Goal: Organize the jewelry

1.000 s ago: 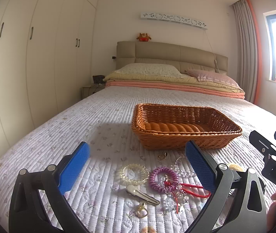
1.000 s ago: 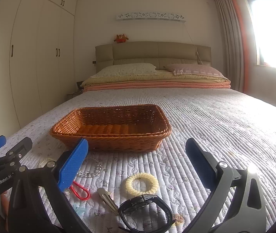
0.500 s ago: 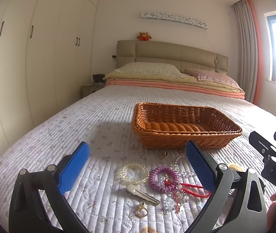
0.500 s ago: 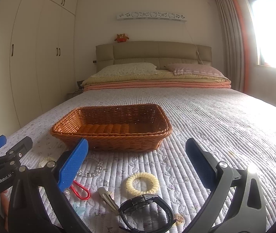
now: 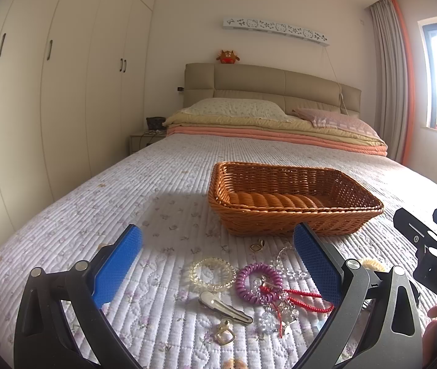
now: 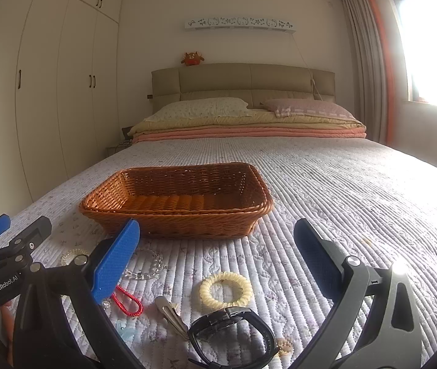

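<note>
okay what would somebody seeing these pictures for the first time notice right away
Probably the empty brown woven wicker basket in the middle of the quilted white bedspread. Next, the trinkets scattered in front of it: a purple coiled hair tie between the open left gripper fingers, and a black wristwatch below the open right gripper.

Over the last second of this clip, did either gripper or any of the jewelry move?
Nothing visibly changed. The left gripper and right gripper hang over the bedspread with jaws open and holding nothing, as before. The basket is still empty, and the purple coil band, watch and cream ring lie where they were.
</note>
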Demonstrator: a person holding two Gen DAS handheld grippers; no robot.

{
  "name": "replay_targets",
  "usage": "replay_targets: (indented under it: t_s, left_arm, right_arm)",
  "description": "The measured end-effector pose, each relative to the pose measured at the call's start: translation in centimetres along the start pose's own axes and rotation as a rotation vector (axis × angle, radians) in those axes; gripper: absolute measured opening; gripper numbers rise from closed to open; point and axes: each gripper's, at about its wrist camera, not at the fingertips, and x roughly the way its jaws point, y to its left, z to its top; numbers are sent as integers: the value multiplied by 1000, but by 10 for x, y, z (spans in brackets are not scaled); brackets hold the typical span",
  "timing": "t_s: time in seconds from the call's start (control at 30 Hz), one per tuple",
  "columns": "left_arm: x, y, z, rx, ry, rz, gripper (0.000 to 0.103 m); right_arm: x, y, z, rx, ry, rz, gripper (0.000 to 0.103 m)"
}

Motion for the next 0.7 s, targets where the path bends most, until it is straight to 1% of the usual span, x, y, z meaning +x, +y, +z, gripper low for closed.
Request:
replay_targets:
  t_s: [0.3, 0.5, 0.7]
  left_arm:
    - [1, 0, -1, -4, 5, -5, 95]
    - [10, 7, -4, -41, 45, -25, 95]
    - [9, 9, -5, -51, 39, -21, 95]
  right_arm:
    - [3, 0, 0, 6, 8, 3, 96]
    - [4, 2, -1, -1, 9, -2, 96]
    - [5, 3, -2, -5, 10, -20, 96]
